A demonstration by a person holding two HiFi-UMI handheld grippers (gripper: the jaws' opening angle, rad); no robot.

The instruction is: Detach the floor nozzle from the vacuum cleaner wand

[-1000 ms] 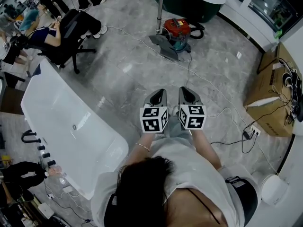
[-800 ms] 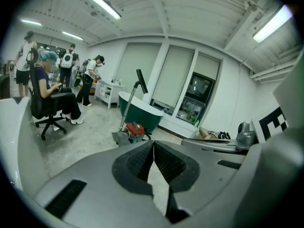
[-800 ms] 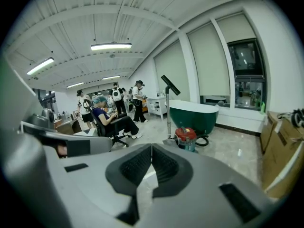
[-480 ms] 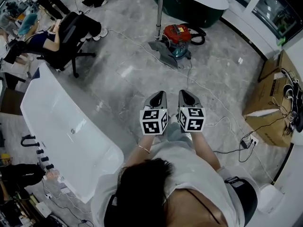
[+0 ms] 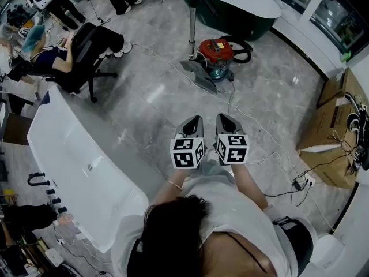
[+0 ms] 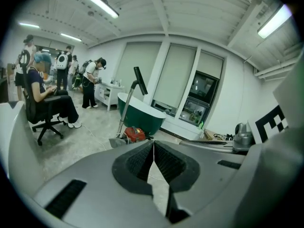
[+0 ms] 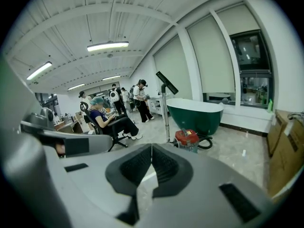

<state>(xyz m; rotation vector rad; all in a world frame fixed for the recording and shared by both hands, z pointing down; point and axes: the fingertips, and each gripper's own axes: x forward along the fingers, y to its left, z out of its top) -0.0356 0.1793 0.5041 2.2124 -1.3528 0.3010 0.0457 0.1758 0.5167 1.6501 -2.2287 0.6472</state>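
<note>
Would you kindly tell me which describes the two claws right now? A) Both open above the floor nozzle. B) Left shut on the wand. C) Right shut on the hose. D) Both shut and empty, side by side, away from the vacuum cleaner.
D: each gripper view shows its claw closed on nothing, and the head view shows the left claw and right claw side by side, well short of the red vacuum cleaner.

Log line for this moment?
left gripper shut, empty | right gripper shut, empty | floor nozzle attached to wand, untouched, beside red vacuum
</note>
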